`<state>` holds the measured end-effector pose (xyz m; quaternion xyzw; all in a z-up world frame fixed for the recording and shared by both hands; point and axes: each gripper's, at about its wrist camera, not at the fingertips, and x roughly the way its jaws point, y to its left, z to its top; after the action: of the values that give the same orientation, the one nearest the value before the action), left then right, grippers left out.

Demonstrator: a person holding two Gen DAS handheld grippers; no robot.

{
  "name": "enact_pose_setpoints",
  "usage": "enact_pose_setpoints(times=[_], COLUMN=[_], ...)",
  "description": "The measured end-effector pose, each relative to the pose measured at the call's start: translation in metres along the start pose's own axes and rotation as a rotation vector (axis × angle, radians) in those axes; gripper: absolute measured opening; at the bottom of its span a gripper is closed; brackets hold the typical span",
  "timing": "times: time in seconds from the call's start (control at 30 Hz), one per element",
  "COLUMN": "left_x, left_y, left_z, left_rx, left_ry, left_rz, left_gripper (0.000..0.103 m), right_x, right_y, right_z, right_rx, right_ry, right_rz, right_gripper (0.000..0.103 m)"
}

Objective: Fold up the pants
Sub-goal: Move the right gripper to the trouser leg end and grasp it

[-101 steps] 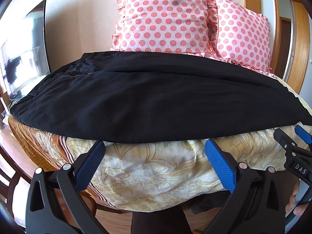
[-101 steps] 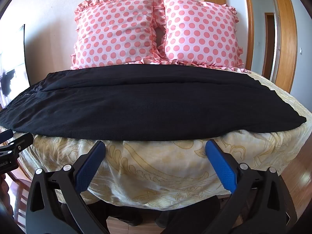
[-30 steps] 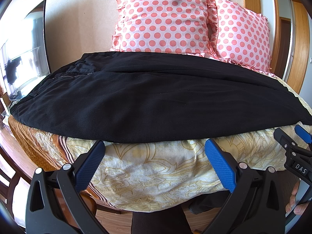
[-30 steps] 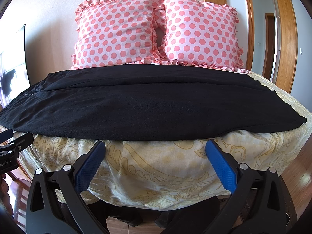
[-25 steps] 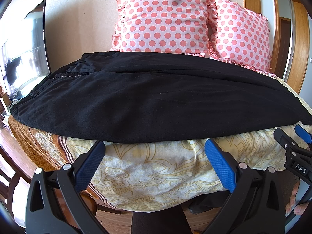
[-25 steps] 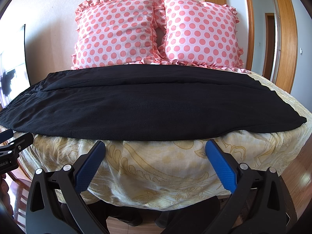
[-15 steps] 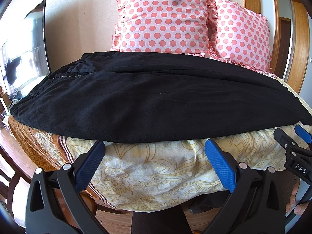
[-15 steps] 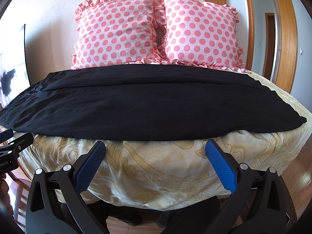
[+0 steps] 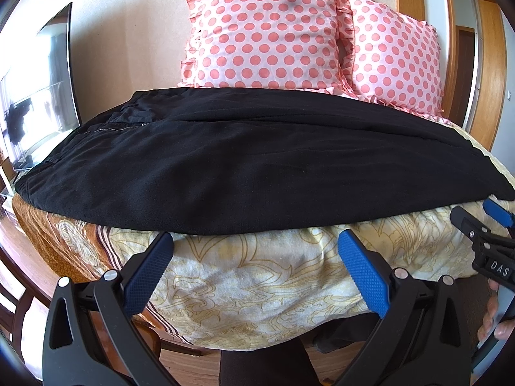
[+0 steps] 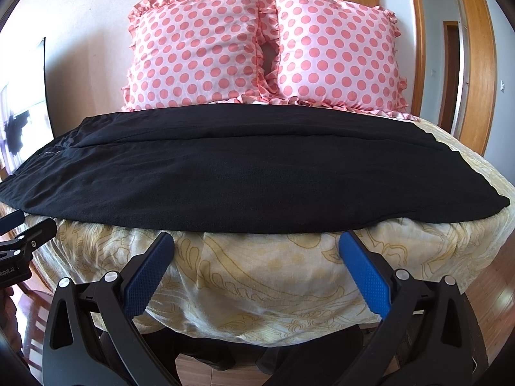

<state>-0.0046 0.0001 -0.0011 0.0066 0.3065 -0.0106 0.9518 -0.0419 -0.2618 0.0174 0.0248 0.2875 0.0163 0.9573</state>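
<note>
Black pants point(image 9: 244, 167) lie flat across the bed, waistband and zipper at the left, leg hems at the right; they also show in the right wrist view point(image 10: 231, 177). My left gripper point(image 9: 256, 257) is open and empty, below the near edge of the pants, toward their left half. My right gripper point(image 10: 257, 257) is open and empty, below the near edge toward the right half. Each gripper shows at the edge of the other's view: the right one point(image 9: 482, 228), the left one point(image 10: 19, 234).
The bed has a yellow patterned cover point(image 10: 273, 276) hanging over its front edge. Two pink polka-dot pillows point(image 10: 199, 45) point(image 10: 338, 51) lean on the wall behind the pants. A wooden door frame point(image 10: 476, 64) is at the right, a glass case point(image 9: 35, 96) at the left.
</note>
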Motion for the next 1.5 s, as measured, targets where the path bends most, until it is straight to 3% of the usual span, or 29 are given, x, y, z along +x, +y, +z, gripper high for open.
enact_pose_setpoints(times=[0.1, 0.2, 0.37, 0.53, 0.67, 0.8, 0.9, 1.0, 1.3, 1.4, 1.5], left_x=[-0.004, -0.022, -0.026, -0.002, 0.019, 0.039, 0.048, 0.055, 0.072, 0.072, 0.072], left_y=[0.006, 0.013, 0.023, 0.035, 0.043, 0.043, 0.042, 0.04, 0.034, 0.034, 0.035], left_z=[0.004, 0.018, 0.054, 0.085, 0.094, 0.098, 0.101, 0.102, 0.104, 0.104, 0.103], left_rx=[-0.004, 0.002, 0.019, -0.044, -0.105, -0.104, -0.092, -0.078, -0.042, -0.041, -0.05], left_ry=[0.023, -0.041, -0.165, -0.191, -0.158, -0.119, -0.115, -0.111, -0.075, -0.078, -0.071], left_rz=[-0.034, -0.045, 0.052, 0.078, 0.081, 0.084, 0.101, 0.109, 0.103, 0.101, 0.097], left_gripper=[0.101, 0.101, 0.101, 0.101, 0.101, 0.101, 0.101, 0.101, 0.101, 0.101, 0.101], right_x=[-0.006, -0.023, -0.015, 0.055, 0.124, 0.186, 0.228, 0.254, 0.295, 0.291, 0.287], right_y=[-0.009, -0.029, -0.081, -0.162, -0.214, -0.258, -0.285, -0.301, -0.317, -0.318, -0.318], right_z=[0.008, 0.028, 0.088, 0.163, 0.203, 0.226, 0.232, 0.232, 0.219, 0.212, 0.21], right_rx=[0.003, 0.012, 0.061, 0.218, 0.332, 0.413, 0.48, 0.522, 0.563, 0.572, 0.545], right_ry=[0.012, -0.045, -0.059, 0.02, 0.113, 0.198, 0.267, 0.306, 0.41, 0.368, 0.336], right_rz=[0.061, 0.056, -0.03, -0.195, -0.347, -0.486, -0.552, -0.617, -0.708, -0.686, -0.653], right_gripper=[0.102, 0.102, 0.102, 0.102, 0.102, 0.102, 0.095, 0.08, 0.073, 0.07, 0.052])
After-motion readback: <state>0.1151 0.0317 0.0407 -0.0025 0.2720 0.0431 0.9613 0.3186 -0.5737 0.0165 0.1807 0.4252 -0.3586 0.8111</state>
